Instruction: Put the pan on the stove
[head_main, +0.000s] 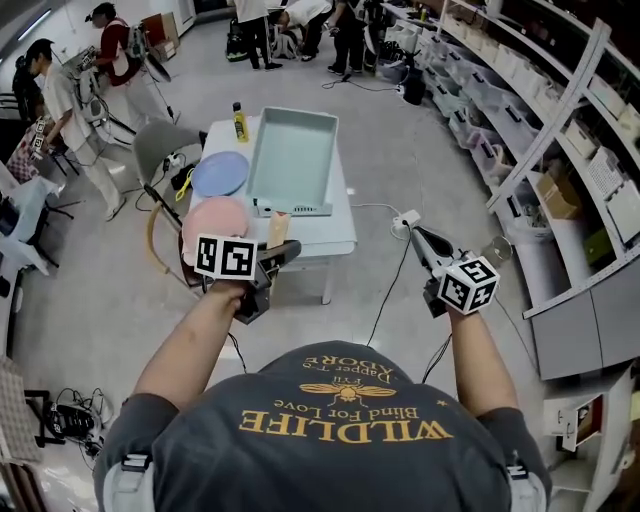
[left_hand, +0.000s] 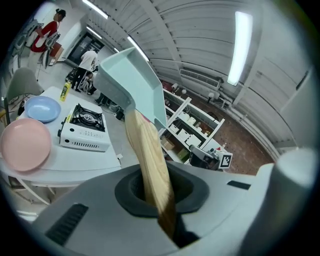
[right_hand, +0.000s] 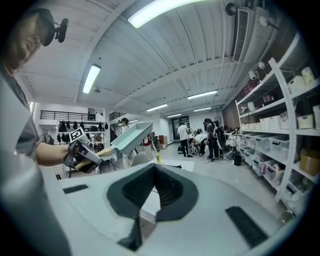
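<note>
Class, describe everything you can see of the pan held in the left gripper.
The pan is pale mint green, rectangular, with raised walls and an empty inside. A light wooden handle joins one short end. The left gripper is shut on that handle and holds the pan in the air, with its far end tilted upward. Nothing else touches it.

Pan (left_hand: 135, 75), upper centre of the left gripper view: smooth mint-green coating with a satin sheen. Handle (left_hand: 150, 160): pale bare-looking wood, grain visible, darker at its lower end. Stove (left_hand: 84, 131), left: white painted metal casing, black burner top. Pink plate (left_hand: 25, 144) and blue plate (left_hand: 42, 108): smooth, matt. Left gripper (left_hand: 165, 200) housing: matt grey plastic with a dark rubber-like collar.
</note>
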